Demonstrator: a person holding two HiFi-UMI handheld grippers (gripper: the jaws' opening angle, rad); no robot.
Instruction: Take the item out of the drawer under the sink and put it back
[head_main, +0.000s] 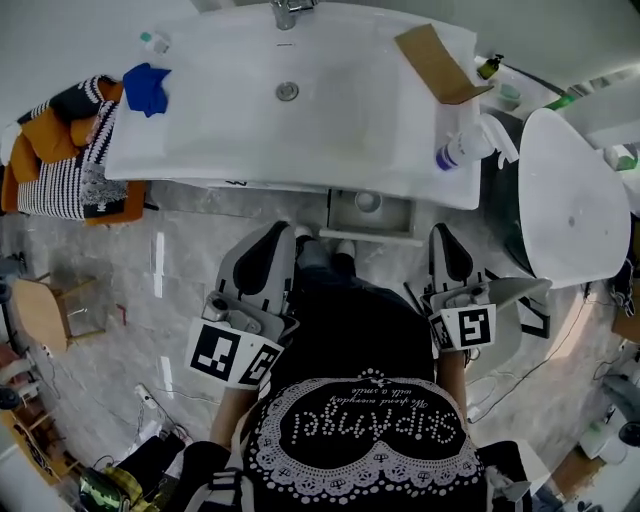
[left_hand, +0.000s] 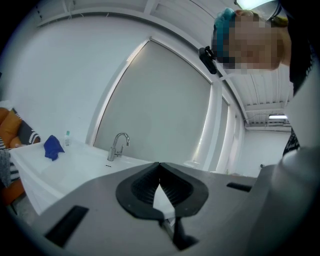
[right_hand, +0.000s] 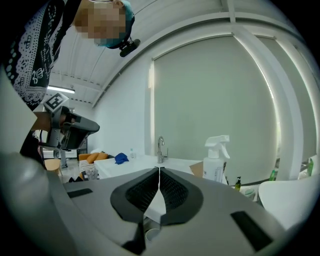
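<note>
Head view first: the person stands square to the sink (head_main: 240, 120) with the left gripper (head_main: 280, 238) and the right gripper (head_main: 442, 238) tucked in by the hips, both aimed forward, which I'd read as a ready stance and not a reach. Below the basin the drawer (head_main: 396, 216) stands pulled out, and there's the task's thing: a round item (head_main: 367, 201) sitting inside it, well apart from both tools. So the drawer is open and the lift-out looks not yet begun. On the counter I count one faucet (head_main: 288, 12), one blue cloth (head_main: 147, 87), one small bottle (head_main: 155, 42), one cardboard piece (head_main: 440, 62) and one spray bottle (head_main: 465, 148), all pushed to the edges, probably to keep the basin free. Over to the left gripper view: the left gripper (left_hand: 160, 165) has its ribbed pads meeting at the tips, closed with nothing between them. It would have to open before any pickup. Right gripper view now: the same story, the right gripper (right_hand: 159, 171) is closed tip to tip and empty, and a pale round rim shows low through the gap behind the pads, likely the item down in the drawer, though I can't be certain. Tally: two grippers, one drawer, one item.
</note>
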